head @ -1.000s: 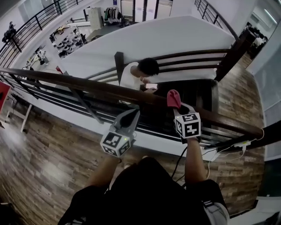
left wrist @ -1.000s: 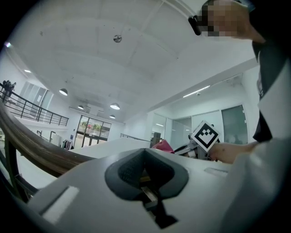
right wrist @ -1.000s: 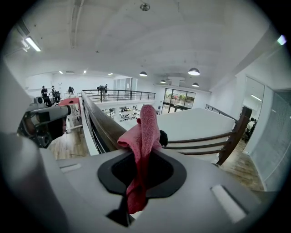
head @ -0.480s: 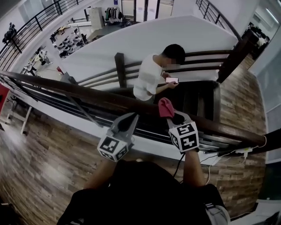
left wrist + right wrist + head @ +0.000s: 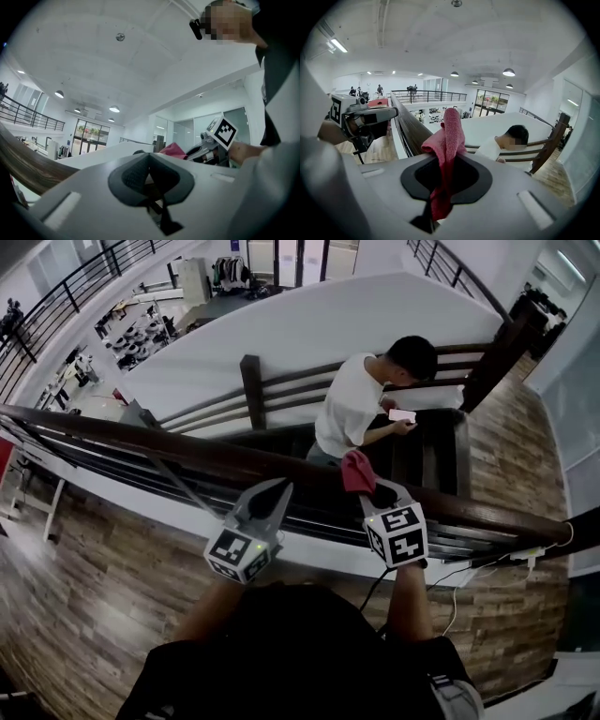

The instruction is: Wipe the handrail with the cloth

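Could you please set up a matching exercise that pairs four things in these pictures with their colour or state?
Things:
1. cloth
2. left gripper
3. handrail
4. person

States:
A. jaws together, nothing between them
B. dark brown wood, running across the head view
C. dressed in white, on the far side of the rail
D. red, clamped in the right gripper

Pairs: 1-D, 2-A, 3-B, 4-C
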Demonstrator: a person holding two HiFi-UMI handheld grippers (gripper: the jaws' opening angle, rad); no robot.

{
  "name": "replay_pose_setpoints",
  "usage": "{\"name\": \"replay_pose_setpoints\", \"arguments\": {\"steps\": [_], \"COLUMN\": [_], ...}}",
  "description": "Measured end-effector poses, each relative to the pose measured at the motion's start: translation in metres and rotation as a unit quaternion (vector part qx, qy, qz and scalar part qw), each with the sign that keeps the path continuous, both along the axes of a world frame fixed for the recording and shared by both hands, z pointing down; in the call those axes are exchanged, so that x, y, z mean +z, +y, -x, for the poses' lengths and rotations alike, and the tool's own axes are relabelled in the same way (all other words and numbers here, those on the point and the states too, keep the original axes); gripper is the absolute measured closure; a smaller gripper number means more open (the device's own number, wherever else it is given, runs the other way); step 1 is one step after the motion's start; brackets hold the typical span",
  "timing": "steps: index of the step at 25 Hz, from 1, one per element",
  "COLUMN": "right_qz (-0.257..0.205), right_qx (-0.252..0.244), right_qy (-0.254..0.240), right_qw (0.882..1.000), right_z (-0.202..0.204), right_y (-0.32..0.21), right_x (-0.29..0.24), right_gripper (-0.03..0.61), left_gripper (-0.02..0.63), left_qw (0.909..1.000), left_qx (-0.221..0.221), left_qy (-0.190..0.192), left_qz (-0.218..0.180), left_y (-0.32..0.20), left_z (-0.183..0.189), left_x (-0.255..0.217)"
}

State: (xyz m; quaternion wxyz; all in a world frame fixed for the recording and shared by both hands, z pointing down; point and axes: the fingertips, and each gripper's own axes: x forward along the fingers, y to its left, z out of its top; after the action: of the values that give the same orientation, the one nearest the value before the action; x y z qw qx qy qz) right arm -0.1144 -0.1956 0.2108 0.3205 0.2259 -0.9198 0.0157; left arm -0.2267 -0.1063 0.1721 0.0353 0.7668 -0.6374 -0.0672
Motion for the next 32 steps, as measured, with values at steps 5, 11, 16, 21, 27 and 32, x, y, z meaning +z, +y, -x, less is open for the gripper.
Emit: {"name": "replay_pose_setpoints", "arguments": {"steps": [5,11,16,21,27,32], "right_qz": [0.011,0.018,0.02,0.03,0.031,0.028], "right_qx": [0.03,0.042,0.052,0.051,0.059,0.071], "right_qy": [-0.015,-0.015,-0.015,-0.024,-0.021,-0.018], "right_qw": [0.999,0.999,0.998,0.998,0.998,0.997], "right_z": [0.021,0.06,0.08,0.102,0.126,0.139], "right_y": [0.01,0.028,0.033,0.04,0.046,0.046], "right_x": [-0.001,0.0,-0.001,0.001,0.002,0.004], "right_gripper": [0.537,0.537,0.537,0.537,0.537,0.537], "left_gripper": [0.614,0.614,0.614,0.614,0.614,0.614], "left_qw": [0.9998,0.9994,0.9988,0.9991,0.9994,0.9996], "left_qx": [0.018,0.034,0.046,0.039,0.032,0.026], "left_qy": [0.0,0.006,0.01,0.012,0.008,0.008], "left_qz": [-0.002,-0.005,-0.01,-0.013,-0.009,0.0], "left_y": [0.011,0.023,0.028,0.039,0.054,0.064], "left_z": [0.029,0.066,0.082,0.107,0.139,0.16], "left_x": [-0.005,-0.005,-0.009,-0.008,-0.003,0.004]}}
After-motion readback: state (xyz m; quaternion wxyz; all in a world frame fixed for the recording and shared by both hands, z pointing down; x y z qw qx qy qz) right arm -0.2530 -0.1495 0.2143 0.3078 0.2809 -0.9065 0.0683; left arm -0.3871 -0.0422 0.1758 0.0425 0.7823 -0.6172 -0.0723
